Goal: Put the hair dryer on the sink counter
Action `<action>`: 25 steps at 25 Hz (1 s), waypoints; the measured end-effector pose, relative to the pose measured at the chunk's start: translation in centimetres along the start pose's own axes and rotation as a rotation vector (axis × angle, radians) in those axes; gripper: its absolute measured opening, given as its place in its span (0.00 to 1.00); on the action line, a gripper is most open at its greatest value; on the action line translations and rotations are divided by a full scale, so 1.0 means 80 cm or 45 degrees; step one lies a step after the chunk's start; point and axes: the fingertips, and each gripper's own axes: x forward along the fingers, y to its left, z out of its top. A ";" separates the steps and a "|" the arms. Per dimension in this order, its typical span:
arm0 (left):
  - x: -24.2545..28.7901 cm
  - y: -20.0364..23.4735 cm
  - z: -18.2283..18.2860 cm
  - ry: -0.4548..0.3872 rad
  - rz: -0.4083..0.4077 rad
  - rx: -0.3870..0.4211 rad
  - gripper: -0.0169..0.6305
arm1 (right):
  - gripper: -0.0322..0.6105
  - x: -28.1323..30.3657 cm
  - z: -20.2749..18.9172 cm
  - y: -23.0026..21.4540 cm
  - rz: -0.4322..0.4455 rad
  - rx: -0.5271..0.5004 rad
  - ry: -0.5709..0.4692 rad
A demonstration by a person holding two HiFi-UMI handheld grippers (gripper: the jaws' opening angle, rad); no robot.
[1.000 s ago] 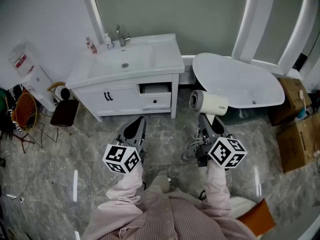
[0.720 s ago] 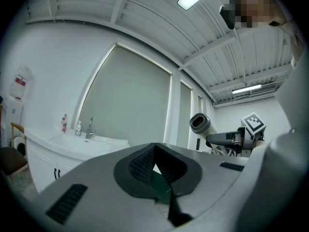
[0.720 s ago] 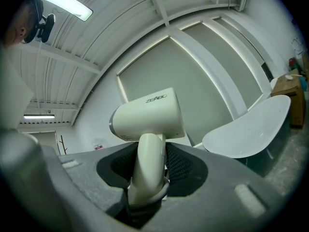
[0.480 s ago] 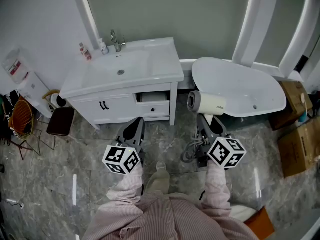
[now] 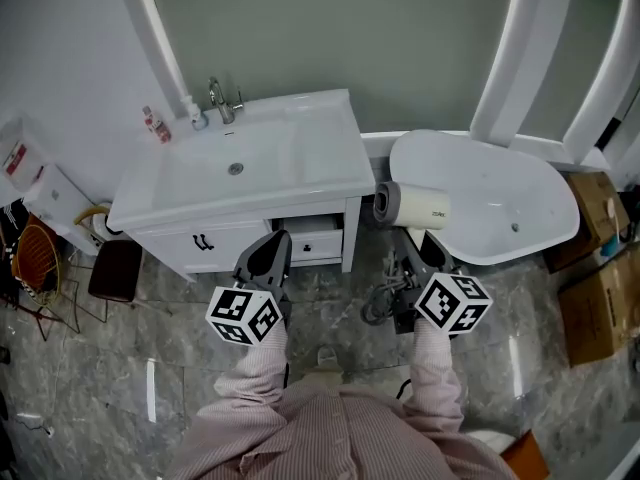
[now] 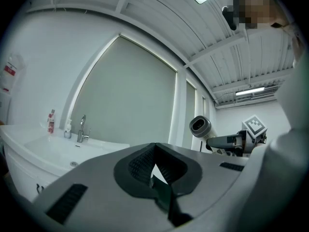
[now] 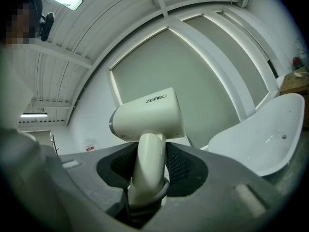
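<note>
Your right gripper (image 5: 421, 246) squeezed the hair dryer (image 5: 412, 206) by its handle, mid-carry beside the right edge of the sink counter (image 5: 330, 140); putting it down there looked next.

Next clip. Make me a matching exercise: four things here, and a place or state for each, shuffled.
1 hair dryer
2 left hand-held gripper
3 faucet
4 bathtub

A at the back of the sink counter
B handle clamped in the right hand-held gripper
C jaws together, empty
D right of the sink counter

Pairs: 1-B; 2-C; 3-A; 4-D
</note>
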 end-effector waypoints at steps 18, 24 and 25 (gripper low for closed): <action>0.095 0.126 0.009 0.002 0.053 -0.047 0.02 | 0.31 0.170 -0.001 -0.030 0.002 0.054 0.056; 0.132 0.167 0.006 0.013 0.097 -0.065 0.02 | 0.31 0.232 -0.002 -0.050 0.018 0.068 0.091; 0.141 0.176 0.005 0.015 0.105 -0.070 0.02 | 0.31 0.245 -0.001 -0.054 0.022 0.069 0.096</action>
